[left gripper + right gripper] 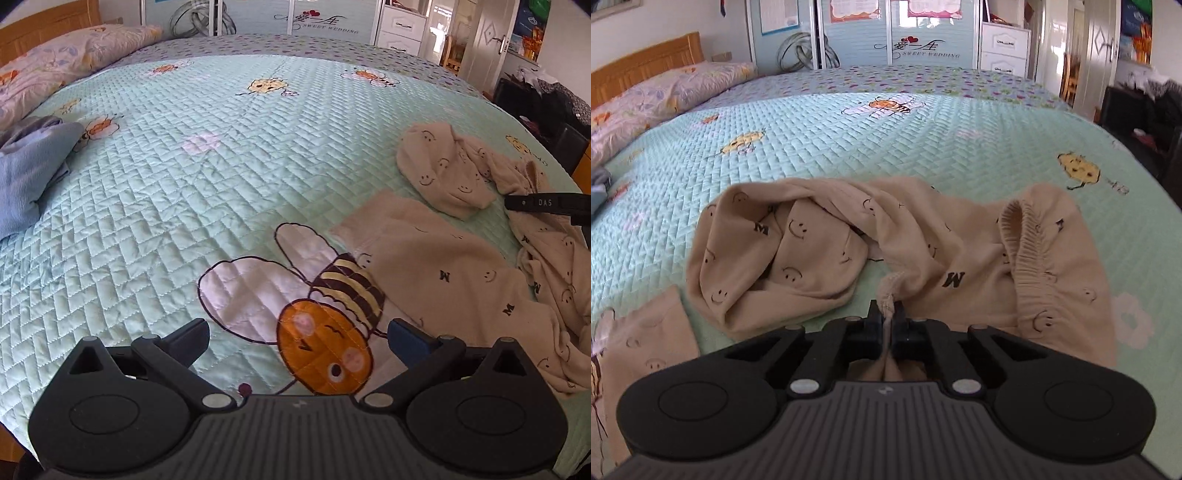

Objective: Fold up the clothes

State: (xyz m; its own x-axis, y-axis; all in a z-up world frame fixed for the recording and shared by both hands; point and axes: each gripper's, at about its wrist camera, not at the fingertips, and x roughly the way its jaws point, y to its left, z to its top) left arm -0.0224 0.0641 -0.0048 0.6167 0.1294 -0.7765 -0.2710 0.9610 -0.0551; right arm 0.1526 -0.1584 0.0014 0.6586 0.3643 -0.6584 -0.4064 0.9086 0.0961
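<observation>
Beige trousers (916,236) printed with smiley faces lie crumpled on the quilted bed; their elastic waistband (1027,254) stands open at the right. My right gripper (889,317) is shut on a bunched edge of that fabric. In the left wrist view the same trousers (454,280) spread across the right side, with one leg laid flat and the other end heaped up. My left gripper (297,338) hovers open over the bee print, left of the flat leg, holding nothing. The right gripper's black tip (546,205) shows at the right edge there.
The mint quilt (184,192) covers the bed. A blue garment (29,173) lies bunched at the left edge, near a floral pillow (66,59). A wardrobe (886,33) and white drawers (1004,44) stand beyond the bed; dark furniture (546,110) sits to the right.
</observation>
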